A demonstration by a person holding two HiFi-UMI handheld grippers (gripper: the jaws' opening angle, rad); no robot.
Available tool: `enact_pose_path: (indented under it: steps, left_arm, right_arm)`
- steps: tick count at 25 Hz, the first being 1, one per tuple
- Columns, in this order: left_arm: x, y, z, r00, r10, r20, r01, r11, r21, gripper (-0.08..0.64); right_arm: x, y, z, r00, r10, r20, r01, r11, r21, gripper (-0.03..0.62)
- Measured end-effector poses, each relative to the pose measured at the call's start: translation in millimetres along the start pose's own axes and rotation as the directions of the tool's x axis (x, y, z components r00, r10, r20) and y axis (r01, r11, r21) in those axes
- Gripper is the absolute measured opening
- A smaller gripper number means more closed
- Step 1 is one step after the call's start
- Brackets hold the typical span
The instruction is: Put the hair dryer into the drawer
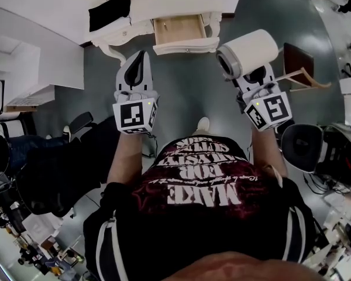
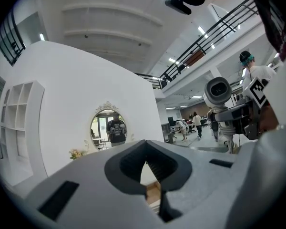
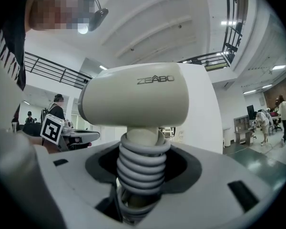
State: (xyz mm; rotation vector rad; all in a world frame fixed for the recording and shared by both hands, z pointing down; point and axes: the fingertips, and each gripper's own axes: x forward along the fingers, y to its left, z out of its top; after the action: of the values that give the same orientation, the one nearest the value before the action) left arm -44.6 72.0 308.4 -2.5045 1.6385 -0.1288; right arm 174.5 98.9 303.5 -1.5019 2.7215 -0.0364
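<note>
Head view: a cream-white plastic hair dryer [image 1: 250, 50] with a fat round barrel sits in the right hand-held gripper [image 1: 254, 75], short of the open pale-wood drawer [image 1: 176, 30].

Right gripper view shows those jaws spread wide yet pinching the dryer's handle, which is wound with coils of grey rubbery cord [image 3: 139, 166]; the barrel stands above them, at the upper right of the head view. At centre left, the left hand-held gripper [image 1: 139, 60] is pressed together on nothing. The drawer juts from a white carved dressing table [image 1: 164, 2] at top centre, well apart from both. The dryer looks light, stiff and top-heavy. The cord wrap likely gives a grippy, slightly yielding hold, so the handle seems the right place, while the glossy barrel would probably slip.
</note>
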Motion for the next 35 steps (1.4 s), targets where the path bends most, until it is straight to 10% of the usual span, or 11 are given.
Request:
enact_pose_path:
  steps: [35]
  left_arm:
    - [37,-7,2,0.993,0.113,-0.021,-0.114,0.991,-0.066,0.003]
  right_arm:
    - [37,-66,-4,0.994,0.105,-0.033,-0.104,0.994,0.024,0.221]
